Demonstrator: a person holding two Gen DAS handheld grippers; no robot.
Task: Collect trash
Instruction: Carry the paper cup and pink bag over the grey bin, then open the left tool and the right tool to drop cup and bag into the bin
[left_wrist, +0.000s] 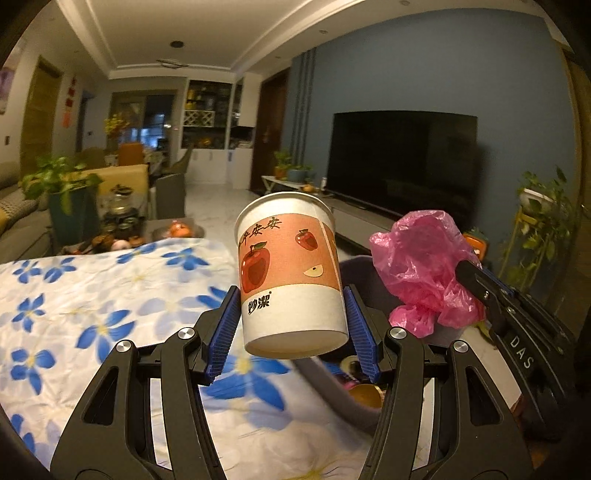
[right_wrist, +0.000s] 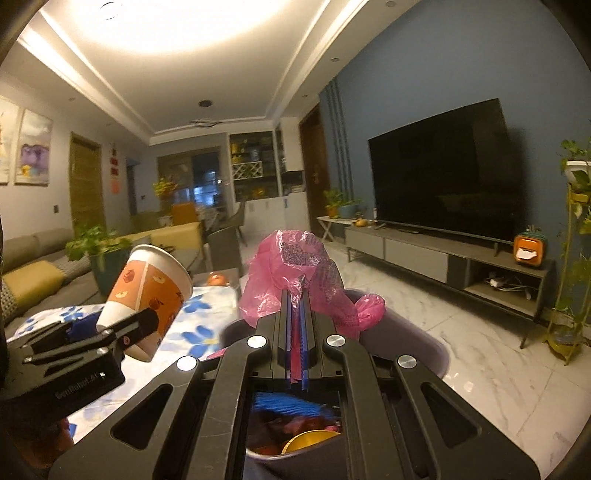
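We see the left gripper closed on a paper cup, its ribbed blue pads pressing the lower wall from both sides. The cup is a smooth tapered cone, white at the base and rim, with a salmon band printed with red apples. It is lifted above the table and tilted a little; the flat bottom faces the camera.

The right gripper is closed on a pink bag of thin, crinkled plastic film. The jaws stand almost together, and a strip of the film is pinched between the pads. The rest of the bag puffs up in a loose, wrinkled lump above the fingertips.

Below both grippers stands a grey bin with a round, smooth rim. Inside it we can make out something yellow and round, and some red and blue pieces, but they are blurred.

The table carries a cloth, white and slightly glossy, with big blue flowers. In the right wrist view the cup is to the left of the bag, above the cloth edge, near the bin.
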